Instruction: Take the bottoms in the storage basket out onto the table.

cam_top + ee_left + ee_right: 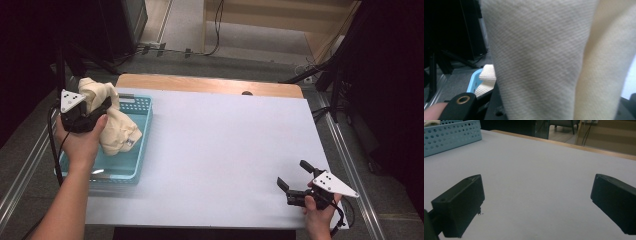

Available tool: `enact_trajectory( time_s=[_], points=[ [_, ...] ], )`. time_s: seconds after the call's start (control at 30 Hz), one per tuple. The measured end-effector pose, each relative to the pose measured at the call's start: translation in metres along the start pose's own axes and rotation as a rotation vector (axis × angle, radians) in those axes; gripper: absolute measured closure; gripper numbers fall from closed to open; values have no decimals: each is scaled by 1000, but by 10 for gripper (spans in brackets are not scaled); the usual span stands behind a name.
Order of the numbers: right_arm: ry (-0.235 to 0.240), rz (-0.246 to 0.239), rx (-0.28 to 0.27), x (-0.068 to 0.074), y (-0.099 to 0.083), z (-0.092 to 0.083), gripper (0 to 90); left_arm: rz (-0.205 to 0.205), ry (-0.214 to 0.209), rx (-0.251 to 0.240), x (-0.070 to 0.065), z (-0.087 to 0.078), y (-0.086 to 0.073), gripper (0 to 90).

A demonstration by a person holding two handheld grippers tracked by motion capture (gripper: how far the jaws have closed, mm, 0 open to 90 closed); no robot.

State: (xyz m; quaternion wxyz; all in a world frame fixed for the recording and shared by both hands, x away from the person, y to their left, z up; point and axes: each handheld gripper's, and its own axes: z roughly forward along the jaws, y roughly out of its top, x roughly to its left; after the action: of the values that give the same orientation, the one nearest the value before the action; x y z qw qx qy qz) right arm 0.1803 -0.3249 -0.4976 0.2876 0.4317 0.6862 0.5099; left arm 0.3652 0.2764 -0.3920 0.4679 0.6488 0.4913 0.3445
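Note:
A cream cloth hangs bunched over the blue perforated basket at the table's left. My left gripper is shut on the cloth's upper part, holding it above the basket, and the lower folds droop inside. In the left gripper view the cloth is right up against the camera, with a corner of the basket behind it. My right gripper rests near the front right of the white table. It is open, and in its own view the right gripper has nothing but bare table between its fingers.
The basket sits far left in the right gripper view. A wooden strip marks the table's far edge. Dark stands and cables crowd the floor beyond the table and to its right.

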Motion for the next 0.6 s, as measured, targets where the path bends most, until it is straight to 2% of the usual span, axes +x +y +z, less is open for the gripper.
enact_trajectory(
  time_s=[0.27,0.6],
  points=[
    [-2,-2,0,0,0,0,0,-2,-6,-24,-3,-3,3,631],
    [-2,-2,-2,0,0,0,0,-14,-42,-51,-8,-6,10,631]
  ],
)
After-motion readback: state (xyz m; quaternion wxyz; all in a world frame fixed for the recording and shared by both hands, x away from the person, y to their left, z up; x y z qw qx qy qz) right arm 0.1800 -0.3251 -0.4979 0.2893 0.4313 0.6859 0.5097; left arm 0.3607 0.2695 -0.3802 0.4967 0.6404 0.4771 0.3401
